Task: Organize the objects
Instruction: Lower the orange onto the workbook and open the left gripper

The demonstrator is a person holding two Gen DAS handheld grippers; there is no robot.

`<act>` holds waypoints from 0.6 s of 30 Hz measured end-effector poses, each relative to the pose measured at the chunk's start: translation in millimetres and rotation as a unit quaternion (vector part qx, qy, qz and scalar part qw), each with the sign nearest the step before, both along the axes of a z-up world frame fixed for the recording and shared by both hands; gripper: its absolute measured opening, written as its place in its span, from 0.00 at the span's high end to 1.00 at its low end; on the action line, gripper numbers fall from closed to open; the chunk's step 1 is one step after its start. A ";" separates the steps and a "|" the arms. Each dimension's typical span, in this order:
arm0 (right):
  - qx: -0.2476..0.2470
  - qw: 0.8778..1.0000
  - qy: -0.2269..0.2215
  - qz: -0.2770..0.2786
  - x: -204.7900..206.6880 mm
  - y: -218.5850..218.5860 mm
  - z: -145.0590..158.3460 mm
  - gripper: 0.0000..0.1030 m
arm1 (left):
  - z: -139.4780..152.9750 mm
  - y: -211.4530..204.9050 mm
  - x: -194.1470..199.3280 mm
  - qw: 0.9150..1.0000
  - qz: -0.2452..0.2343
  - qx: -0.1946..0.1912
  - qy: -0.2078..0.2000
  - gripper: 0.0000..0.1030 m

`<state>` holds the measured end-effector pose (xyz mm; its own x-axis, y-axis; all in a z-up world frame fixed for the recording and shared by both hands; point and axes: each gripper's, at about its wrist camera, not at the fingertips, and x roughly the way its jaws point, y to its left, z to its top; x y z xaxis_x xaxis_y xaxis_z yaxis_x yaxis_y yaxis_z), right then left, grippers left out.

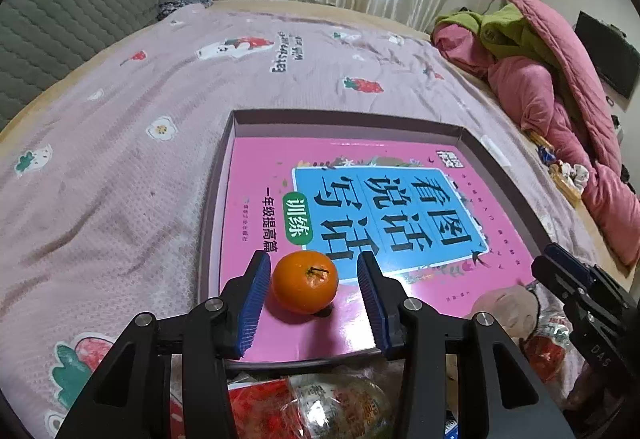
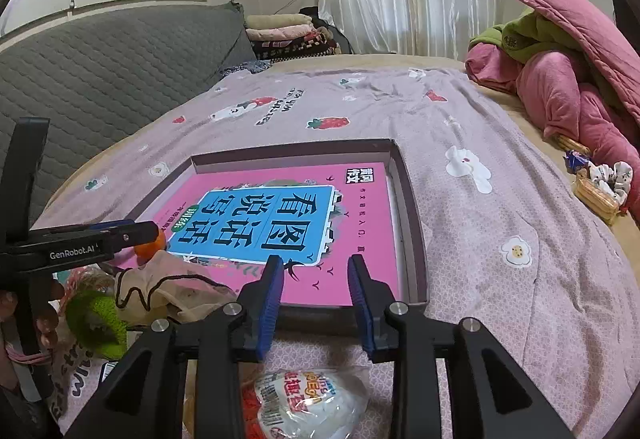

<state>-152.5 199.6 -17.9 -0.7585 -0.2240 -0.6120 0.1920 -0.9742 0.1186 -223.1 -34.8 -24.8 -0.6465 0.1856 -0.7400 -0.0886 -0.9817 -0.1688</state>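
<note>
Left gripper [image 1: 312,279] open, pads either side of mandarin [image 1: 305,282] on pink workbook [image 1: 360,199], lower centre; not touching. Judgement: centre, close gently. Right gripper [image 2: 316,279] open, empty.

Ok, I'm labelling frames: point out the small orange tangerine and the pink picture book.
small orange tangerine [image 1: 305,282], left wrist view, middle of its peel.
pink picture book [image 2: 352,235], right wrist view, bare pink cover.

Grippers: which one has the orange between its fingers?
The left gripper: the orange sits between its open fingers on the pink book. The right gripper brackets nothing.
</note>
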 end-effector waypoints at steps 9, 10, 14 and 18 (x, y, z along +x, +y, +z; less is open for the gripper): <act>-0.007 1.000 0.012 0.005 4.3 2.6 7.7 0.54 | 19.1 -9.5 15.1 0.999 0.010 0.008 0.031 0.49; -0.010 1.000 0.012 0.007 4.5 3.1 8.3 0.53 | 21.9 -10.2 19.0 0.999 0.013 0.004 0.039 0.48; -0.018 1.000 0.016 0.006 7.7 6.4 12.0 0.46 | 29.5 -11.8 31.4 0.998 0.017 -0.001 0.058 0.45; -0.025 0.999 0.019 0.006 11.8 9.6 15.5 0.43 | 34.1 -9.3 43.2 0.997 0.016 -0.010 0.072 0.42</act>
